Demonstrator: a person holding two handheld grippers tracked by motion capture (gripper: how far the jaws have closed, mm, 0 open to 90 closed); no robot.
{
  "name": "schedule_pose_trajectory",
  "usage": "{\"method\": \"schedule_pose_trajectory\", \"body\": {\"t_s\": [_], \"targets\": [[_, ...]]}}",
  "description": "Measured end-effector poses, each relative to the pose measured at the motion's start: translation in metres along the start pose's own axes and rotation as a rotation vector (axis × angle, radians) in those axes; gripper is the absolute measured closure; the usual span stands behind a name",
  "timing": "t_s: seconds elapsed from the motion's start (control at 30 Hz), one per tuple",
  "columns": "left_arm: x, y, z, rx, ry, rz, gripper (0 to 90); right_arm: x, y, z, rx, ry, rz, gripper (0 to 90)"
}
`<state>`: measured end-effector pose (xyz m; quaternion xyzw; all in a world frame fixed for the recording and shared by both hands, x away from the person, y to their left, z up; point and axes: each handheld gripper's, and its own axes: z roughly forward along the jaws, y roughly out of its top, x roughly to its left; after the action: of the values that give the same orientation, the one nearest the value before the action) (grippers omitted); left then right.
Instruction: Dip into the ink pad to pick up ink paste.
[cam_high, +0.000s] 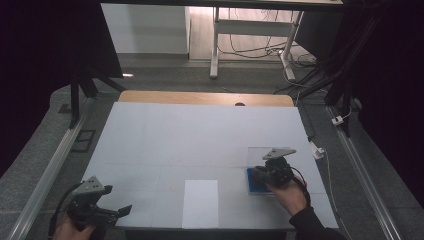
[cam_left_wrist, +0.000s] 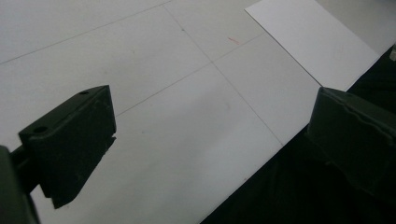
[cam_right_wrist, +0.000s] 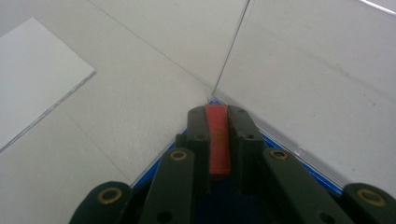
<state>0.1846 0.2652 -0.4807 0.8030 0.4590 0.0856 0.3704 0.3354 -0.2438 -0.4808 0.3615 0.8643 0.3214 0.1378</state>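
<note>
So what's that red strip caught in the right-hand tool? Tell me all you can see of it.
The red strip is narrow, flat and orange-red, apparently plastic, with faint markings I cannot read. The right gripper has its jaws shut on it, one on each side. It points away from the camera, over a blue-edged base under a clear sheet. Its lower end is hidden.

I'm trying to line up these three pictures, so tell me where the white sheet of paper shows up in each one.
High view: the white sheet of paper lies at the table's near edge, bottom centre, between the two tongs.
Left gripper view: top right, beyond the open jaws.
Right gripper view: far left, left of the shut jaws.
Shared landmark: the thin seam lines on the pale table cover.
</note>
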Motion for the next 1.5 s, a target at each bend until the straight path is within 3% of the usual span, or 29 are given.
{"method": "schedule_pose_trajectory", "body": {"t_s": [0.57, 1.03, 1.5], "targets": [[0.000, 0.000, 0.000, -0.001, -0.003, 0.000, 1.4, 0.000, 0.001, -0.010, -0.036, 0.008, -0.004, 80.0], [0.000, 0.000, 0.000, -0.003, -0.010, 0.002, 1.5, 0.001, 0.000, -0.029, -0.109, 0.031, -0.007, 79.9], [0.000, 0.000, -0.001, -0.005, -0.015, 0.002, 1.5, 0.022, 0.008, -0.042, -0.160, 0.093, -0.043, 79.8]]}}
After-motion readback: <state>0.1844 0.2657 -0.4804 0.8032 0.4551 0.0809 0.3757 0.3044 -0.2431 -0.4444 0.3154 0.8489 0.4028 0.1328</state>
